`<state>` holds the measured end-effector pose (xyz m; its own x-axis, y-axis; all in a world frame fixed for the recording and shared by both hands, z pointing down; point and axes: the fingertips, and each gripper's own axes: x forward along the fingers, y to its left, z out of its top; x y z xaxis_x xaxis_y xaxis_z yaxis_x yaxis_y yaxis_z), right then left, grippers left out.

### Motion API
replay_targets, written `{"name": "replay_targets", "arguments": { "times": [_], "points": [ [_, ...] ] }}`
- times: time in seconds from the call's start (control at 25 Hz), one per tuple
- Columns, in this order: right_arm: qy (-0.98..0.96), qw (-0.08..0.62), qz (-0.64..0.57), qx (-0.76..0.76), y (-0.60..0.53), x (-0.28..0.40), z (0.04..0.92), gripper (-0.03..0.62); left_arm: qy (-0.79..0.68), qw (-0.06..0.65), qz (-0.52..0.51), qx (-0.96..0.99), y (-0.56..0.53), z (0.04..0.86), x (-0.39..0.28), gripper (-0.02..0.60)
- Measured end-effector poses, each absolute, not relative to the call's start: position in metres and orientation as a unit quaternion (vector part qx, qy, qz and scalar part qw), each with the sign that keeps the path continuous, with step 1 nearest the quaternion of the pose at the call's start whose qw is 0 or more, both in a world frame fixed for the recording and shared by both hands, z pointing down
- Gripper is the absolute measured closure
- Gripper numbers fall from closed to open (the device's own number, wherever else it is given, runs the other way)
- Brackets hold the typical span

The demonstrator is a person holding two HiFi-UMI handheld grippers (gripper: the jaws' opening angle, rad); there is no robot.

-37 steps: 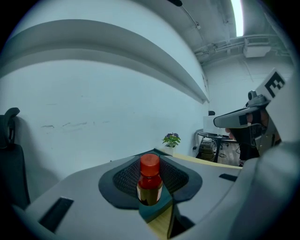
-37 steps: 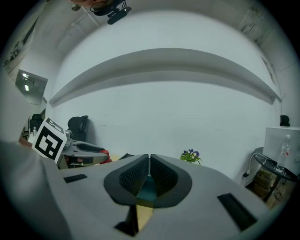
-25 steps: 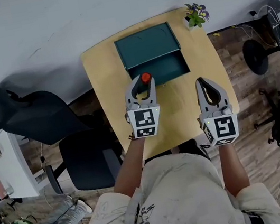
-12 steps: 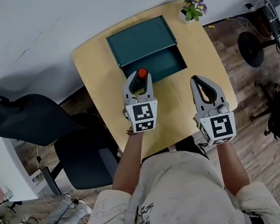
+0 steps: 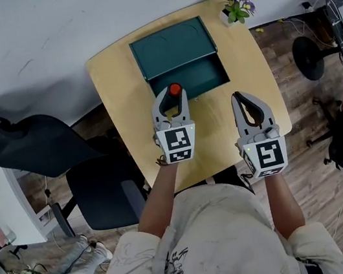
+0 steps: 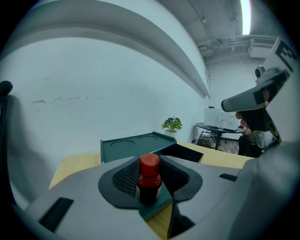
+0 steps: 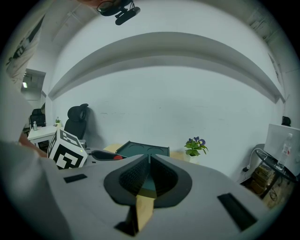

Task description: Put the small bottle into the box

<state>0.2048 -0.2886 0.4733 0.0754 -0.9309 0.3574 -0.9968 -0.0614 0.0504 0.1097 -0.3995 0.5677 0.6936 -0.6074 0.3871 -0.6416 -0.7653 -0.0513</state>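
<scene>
A small dark bottle with a red cap stands upright between the pads of my left gripper, which is shut on it. In the left gripper view the bottle fills the middle of the jaws. Just beyond it lies the dark teal box, open, its lid folded back behind it. The bottle hangs over the box's near edge. My right gripper hovers over the table to the right of the box, shut with nothing between its pads. The right gripper view shows the box lid ahead.
The round-cornered wooden table carries a small potted plant at its far right corner. A black office chair stands left of the table. Cables and a stand's base lie on the floor to the right.
My left gripper has sunk a little with the bottle still in it, staying over the box's near edge. The right gripper has kept its place.
</scene>
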Motion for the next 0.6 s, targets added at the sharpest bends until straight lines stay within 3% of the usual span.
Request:
{"name": "replay_targets", "arguments": {
  "times": [0.32,0.6],
  "points": [
    [-0.664,0.145,0.113,0.725,-0.2832,0.2123,0.4725,0.568,-0.342,0.038,0.191,0.919,-0.3976,0.5671,0.1114,0.445],
    [-0.664,0.144,0.109,0.725,-0.2797,0.2135,0.4702,0.568,-0.337,0.037,0.196,0.920,-0.3944,0.5673,0.1154,0.367]
  ]
}}
